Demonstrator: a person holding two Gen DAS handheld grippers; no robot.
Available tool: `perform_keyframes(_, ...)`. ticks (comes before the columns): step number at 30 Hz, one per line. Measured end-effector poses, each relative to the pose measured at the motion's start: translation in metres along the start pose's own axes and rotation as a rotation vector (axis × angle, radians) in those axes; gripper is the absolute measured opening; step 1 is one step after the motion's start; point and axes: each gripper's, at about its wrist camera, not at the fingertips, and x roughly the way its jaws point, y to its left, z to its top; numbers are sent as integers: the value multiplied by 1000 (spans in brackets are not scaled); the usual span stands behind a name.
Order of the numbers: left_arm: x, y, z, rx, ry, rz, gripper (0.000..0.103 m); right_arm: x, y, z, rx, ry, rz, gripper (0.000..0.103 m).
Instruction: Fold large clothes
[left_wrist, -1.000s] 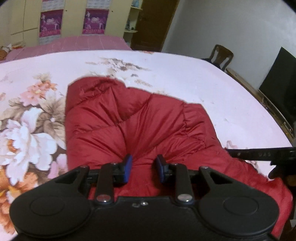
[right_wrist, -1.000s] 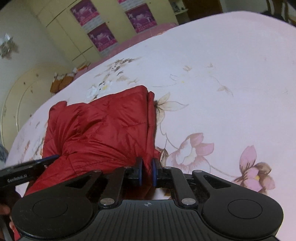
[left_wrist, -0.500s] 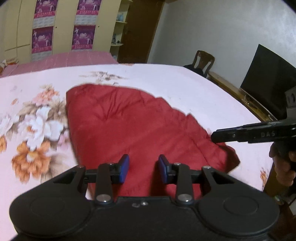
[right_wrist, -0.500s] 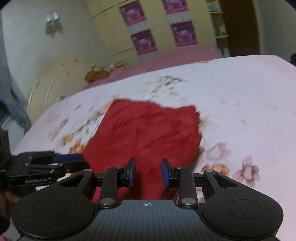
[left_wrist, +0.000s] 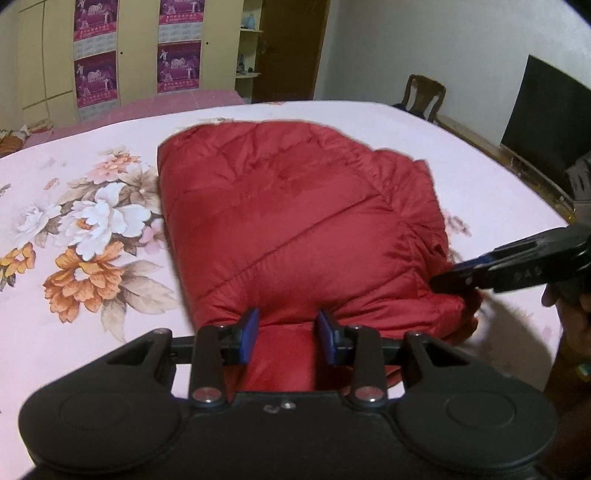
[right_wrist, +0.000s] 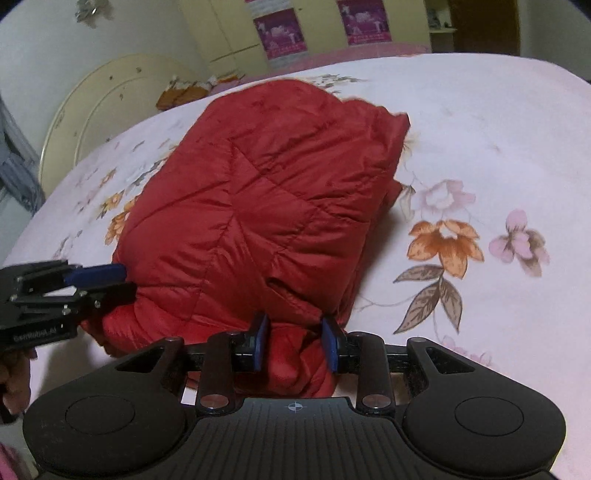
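Red puffer jacket lies folded on the floral bedsheet. We hold left gripper and right gripper wide apart at its near edge, nothing gripped, probably ready to grab.

Since 1 s ago the right gripper, then nearly closed, stands spread apart, and the puffy red quilted jacket now lies as a smoother, more compact folded bundle (its near edge sits between both grippers' blue pads).
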Motion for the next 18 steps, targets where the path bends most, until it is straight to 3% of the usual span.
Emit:
perform_keyframes(5, -19, 15, 25, -44, -114, 4, 37, -40, -7, 28, 4, -151, -29, 31)
perform_keyframes(9, 7, 34, 73, -71, -176, 10, 37, -25, 1, 81, -44, -232, -43, 31)
perform_keyframes(14, 65, 52, 126, -114, -165, 9, 39, 38, 15, 145, -75, -203, -17, 31)
perform_keyframes(18, 107, 62, 142, -152, -99, -9, 39, 82, 21, 170, -95, -148, -13, 31)
